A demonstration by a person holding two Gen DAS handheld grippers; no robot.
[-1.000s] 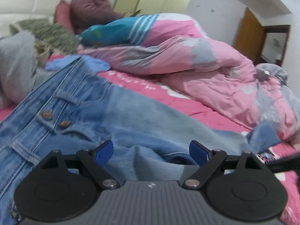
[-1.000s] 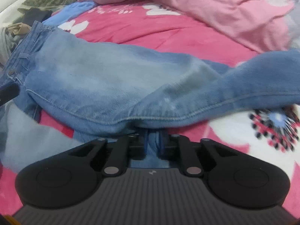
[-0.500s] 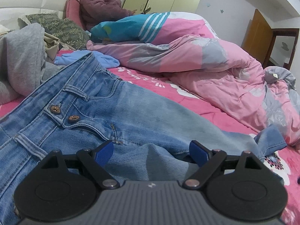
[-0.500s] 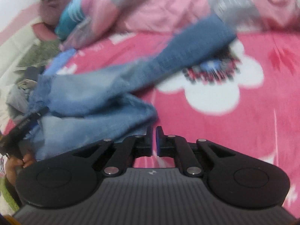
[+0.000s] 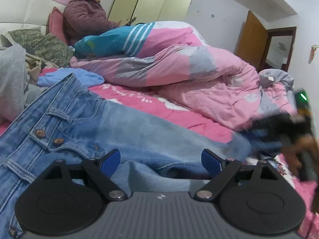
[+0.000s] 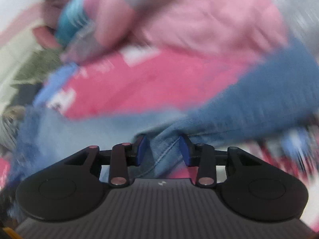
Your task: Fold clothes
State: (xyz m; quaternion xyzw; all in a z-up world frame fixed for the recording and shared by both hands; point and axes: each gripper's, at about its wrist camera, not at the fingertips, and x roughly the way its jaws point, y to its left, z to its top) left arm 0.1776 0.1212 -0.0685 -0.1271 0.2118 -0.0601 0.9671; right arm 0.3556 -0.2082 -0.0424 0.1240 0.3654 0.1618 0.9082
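Pink floral bedding [image 5: 179, 117] covers the bed that serves as the work surface, with a rumpled pink and grey quilt [image 5: 179, 69] heaped beyond and a person in a maroon padded jacket [image 5: 83, 18] sitting far back by the headboard. At the left, the left gripper [image 5: 160, 159] stands wide with nothing clamped, its blue pads over the upper part of the faded blue denim jeans [image 5: 119, 127]; the buttoned waistband lies just ahead and to its left, and the legs run away to its right, so the long axis goes roughly across this view, waist left, hems right. Further right, the right gripper [image 6: 163, 151] is blurred, its jaws opening, with a seamed stretch of leg denim between the pads but apparently no longer pinched. This looks like the laying-out stage: a leg being released before the fold. Next, I judge, both claws need fresh holds, likely at waistband and hem, to bring the jeans end to end.
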